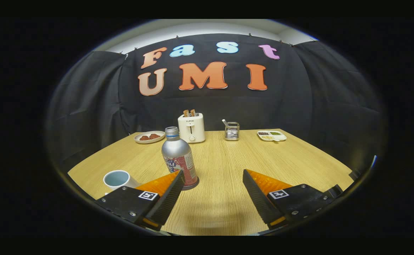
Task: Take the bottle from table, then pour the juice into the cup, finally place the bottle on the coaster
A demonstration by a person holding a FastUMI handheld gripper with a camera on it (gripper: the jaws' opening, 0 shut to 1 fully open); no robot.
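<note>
Your gripper [213,177] hangs low over the light wooden table [228,159] with its 2 fingers spread wide, nothing between them. The silver metal bottle with a red and blue label [178,158] stands upright on a dark round coaster [193,185], just ahead of your left finger and touching its tip or nearly so. The pale blue cup [117,179] sits left of that finger. Beyond, by the wall, stand a cream toaster [191,127], a plate of brown food [149,136], a small wire holder [231,130] and a white divided tray [271,135].
</note>
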